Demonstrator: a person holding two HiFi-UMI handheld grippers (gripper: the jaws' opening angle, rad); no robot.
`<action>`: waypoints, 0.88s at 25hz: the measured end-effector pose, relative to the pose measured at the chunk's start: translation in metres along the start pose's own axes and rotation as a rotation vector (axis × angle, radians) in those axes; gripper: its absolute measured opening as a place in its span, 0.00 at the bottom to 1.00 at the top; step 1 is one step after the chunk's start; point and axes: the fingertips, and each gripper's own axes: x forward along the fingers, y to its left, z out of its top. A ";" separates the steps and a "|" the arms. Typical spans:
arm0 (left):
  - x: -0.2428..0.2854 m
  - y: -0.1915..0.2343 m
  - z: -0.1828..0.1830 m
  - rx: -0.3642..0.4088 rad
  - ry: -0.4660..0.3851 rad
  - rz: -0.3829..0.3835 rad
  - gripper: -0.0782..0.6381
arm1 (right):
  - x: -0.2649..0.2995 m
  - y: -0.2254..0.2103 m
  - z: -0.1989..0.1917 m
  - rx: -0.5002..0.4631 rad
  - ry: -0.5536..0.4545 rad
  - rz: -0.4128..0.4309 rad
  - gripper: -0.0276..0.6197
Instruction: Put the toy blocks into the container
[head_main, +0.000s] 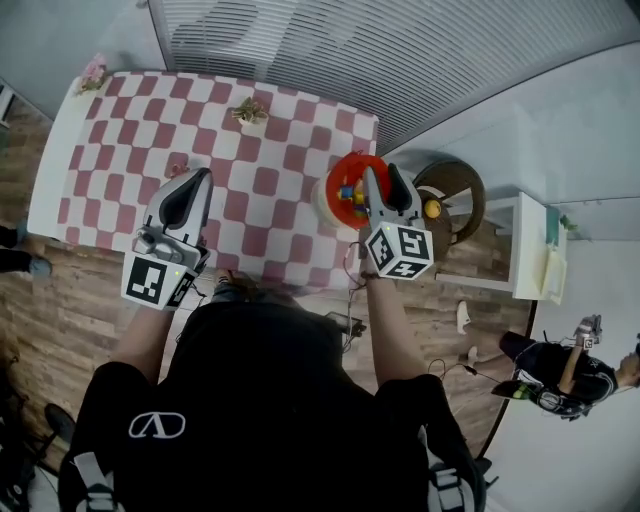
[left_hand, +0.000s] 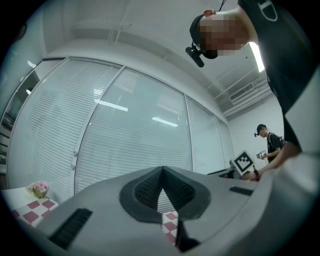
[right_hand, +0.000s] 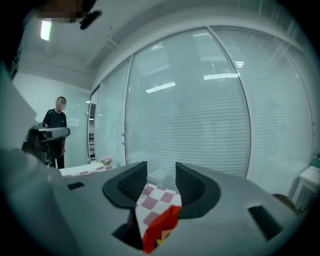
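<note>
Red container (head_main: 341, 169) stands at the right edge of the checked bench (head_main: 270, 150), right of centre in the head view, with a few coloured toy blocks (head_main: 350, 193) already inside it. The right hand-held gripper (head_main: 384, 178) hangs just above the container's right side. In its own view its jaws stand narrowly apart with nothing between them, and the red rim (right_hand: 160, 227) shows below the gap.

The left hand-held gripper (head_main: 203, 176) is held over the lower left of the bench, well apart from the container. Its jaws meet at the tips and grip nothing (left_hand: 162, 171).

Further out, two small pieces lie on the cloth, one toward the top (head_main: 248, 112) and one pinkish piece (head_main: 178, 168) near the left gripper. Both are too small to tell whether they are blocks. A pink flower posy (head_main: 92, 72) sits at the upper left corner.

My judgement is that the task is well along: some blocks are stowed, neither gripper carries one, and at most those two stray pieces remain to be collected.
</note>
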 end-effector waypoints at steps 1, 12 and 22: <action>0.001 0.001 0.003 0.002 -0.008 0.005 0.12 | -0.002 0.012 0.016 -0.011 -0.040 0.021 0.33; -0.004 0.022 0.038 0.037 -0.072 0.077 0.12 | -0.020 0.118 0.065 -0.174 -0.183 0.180 0.24; -0.020 0.033 0.043 0.057 -0.072 0.106 0.12 | -0.028 0.104 0.044 -0.168 -0.155 0.108 0.04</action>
